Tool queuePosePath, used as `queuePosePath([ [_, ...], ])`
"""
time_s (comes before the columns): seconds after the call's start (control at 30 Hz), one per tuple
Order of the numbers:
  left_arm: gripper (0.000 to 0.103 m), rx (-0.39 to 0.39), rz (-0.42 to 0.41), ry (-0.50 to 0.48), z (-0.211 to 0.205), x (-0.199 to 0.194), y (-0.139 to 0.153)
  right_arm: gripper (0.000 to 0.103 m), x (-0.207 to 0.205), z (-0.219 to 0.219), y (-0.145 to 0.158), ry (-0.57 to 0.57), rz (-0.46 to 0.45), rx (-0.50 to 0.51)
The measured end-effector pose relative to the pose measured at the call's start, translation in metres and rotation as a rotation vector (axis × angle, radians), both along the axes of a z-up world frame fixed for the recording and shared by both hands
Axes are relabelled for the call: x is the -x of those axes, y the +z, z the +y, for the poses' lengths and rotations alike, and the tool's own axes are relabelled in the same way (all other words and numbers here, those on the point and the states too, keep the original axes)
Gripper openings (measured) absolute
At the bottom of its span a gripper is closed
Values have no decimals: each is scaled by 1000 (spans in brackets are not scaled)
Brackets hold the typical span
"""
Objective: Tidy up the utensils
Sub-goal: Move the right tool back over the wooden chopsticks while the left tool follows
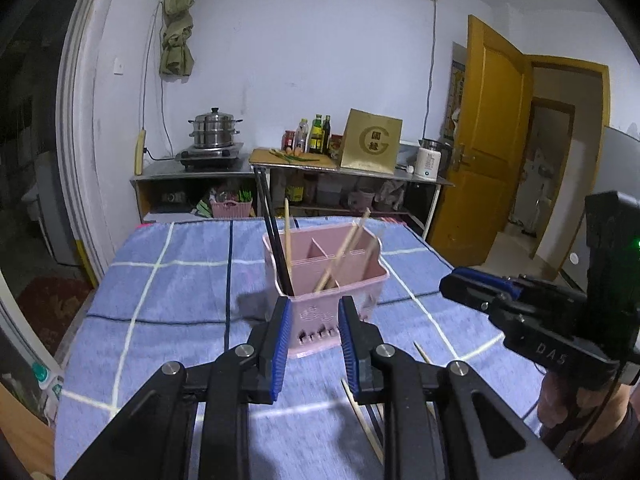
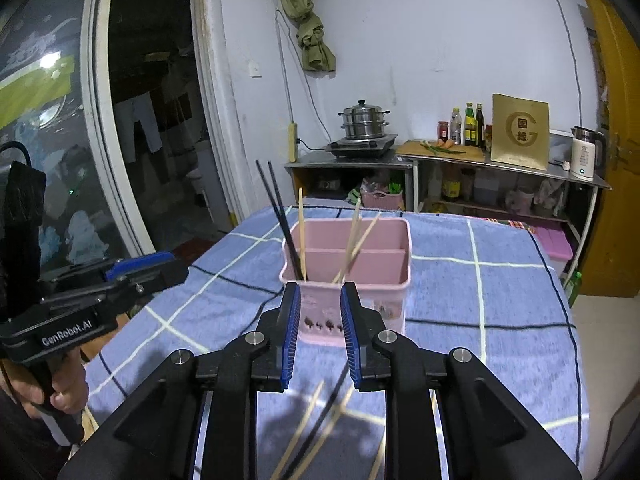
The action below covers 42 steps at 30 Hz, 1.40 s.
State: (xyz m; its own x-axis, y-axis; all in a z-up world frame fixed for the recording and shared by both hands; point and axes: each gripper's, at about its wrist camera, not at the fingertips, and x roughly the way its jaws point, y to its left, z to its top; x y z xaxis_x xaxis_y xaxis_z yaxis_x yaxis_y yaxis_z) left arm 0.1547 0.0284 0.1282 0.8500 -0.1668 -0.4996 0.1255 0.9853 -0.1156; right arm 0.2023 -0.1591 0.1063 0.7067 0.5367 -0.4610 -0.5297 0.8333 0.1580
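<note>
Holder [image 1: 320, 280]: standing on the table [image 1: 160, 320], mid-cloth.
Dark chopsticks [image 1: 276, 236]: leaning in the holder's left compartment.
Loose chopsticks [image 2: 312, 420]: lying before the holder.
Shelf [image 1: 280, 168]: standing behind the holder.
Grippers [image 1: 314, 344]: hovering before the holder, jaws apart.

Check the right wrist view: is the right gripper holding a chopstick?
No. The right gripper stands open and empty, with loose chopsticks lying on the cloth below.

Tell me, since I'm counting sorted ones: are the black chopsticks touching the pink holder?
Touching. The left wrist view shows the black chopsticks standing inside the pink holder, leaning on its rim.
</note>
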Motion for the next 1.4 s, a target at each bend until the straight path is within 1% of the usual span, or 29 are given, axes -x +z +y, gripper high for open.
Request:
queuePosePath([
  [0.27, 23, -11, 5, 16, -17, 32, -24, 21, 31, -15, -13, -1, -6, -1],
  [0.6, 23, -7, 60, 13, -31, 46, -52, 21, 51, -35, -32, -26, 19, -3],
  [0.8, 23, -6, 89, -1, -36, 45, -66, 21, 53, -43, -42, -40, 39, 2],
  [1.1, 23, 23, 145, -10, -33, 30, -83, 21, 40, -50, -59, -64, 81, 20],
  [1.23, 23, 43, 189, -24, -34, 18, -95, 21, 30, -52, -70, -78, 115, 37],
  [1.4, 23, 42, 255, -40, -41, -3, -112, 21, 16, -50, -84, -88, 160, 67],
])
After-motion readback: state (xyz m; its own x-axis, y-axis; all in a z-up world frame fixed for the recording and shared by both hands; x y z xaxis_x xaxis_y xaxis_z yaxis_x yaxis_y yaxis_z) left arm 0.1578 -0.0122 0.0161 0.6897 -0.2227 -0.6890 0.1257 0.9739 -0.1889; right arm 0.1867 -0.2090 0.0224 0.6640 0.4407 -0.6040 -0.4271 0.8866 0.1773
